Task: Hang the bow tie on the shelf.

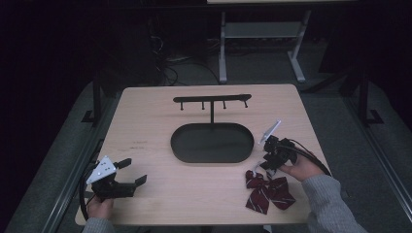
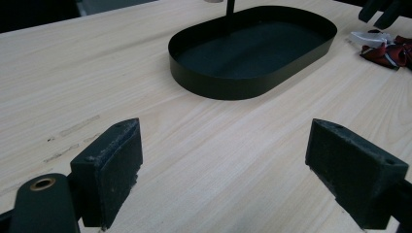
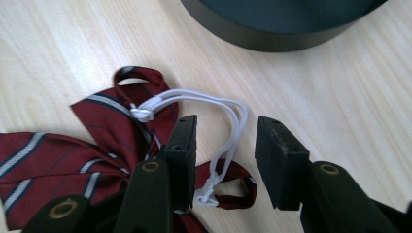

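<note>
No readable text, label, brand, number or sign anywhere; light wooden tabletop point(image 1: 145, 121) bare of print, only faint scuff marks near left edge; black oval metal tray point(image 1: 212, 142) unmarked; dark red bow tie with white-and-navy stripes point(image 3: 58, 150) carries pattern only, no lettering; grey three-cornered plate on left gripper point(image 1: 112, 177) shows small dots, no characters legible.

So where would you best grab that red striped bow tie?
Probably by the white elastic loop, from above: it arches up off the table beside the flat bow tie, and the right gripper is open with its jaws on either side of it.
</note>
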A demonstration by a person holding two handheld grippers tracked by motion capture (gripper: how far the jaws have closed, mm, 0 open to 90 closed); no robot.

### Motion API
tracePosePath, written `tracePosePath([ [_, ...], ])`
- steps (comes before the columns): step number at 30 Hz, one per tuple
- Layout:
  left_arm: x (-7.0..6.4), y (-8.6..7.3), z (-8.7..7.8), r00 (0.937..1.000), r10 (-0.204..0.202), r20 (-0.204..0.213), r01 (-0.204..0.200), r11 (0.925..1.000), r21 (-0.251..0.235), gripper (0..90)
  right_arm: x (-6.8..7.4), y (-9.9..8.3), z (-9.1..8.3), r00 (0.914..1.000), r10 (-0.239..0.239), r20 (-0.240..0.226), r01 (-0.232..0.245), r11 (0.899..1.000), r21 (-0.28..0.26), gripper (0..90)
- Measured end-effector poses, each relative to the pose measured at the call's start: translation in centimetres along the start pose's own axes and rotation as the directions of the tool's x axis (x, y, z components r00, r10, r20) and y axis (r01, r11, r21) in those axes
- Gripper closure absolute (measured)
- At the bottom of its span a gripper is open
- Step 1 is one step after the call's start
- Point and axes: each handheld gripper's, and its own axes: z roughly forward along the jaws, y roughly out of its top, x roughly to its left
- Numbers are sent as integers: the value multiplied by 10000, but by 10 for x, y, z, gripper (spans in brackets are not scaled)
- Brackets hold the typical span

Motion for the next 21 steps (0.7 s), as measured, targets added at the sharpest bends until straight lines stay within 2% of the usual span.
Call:
tracePosePath([
  [2,0,0,0,10000,-5,-1,5,10000,-19,131,-2,1,4,9999,133,-41,-133,9998,148,603],
  [12,-1,0,0,10000,-13,1,13,10000,-32,131,-8,6,20,9998,198,54,-202,9957,909,666],
  [21,0,1,-1,10000,65,-1,-65,9999,-82,131,-4,10,27,9997,-175,179,151,9918,1270,780],
])
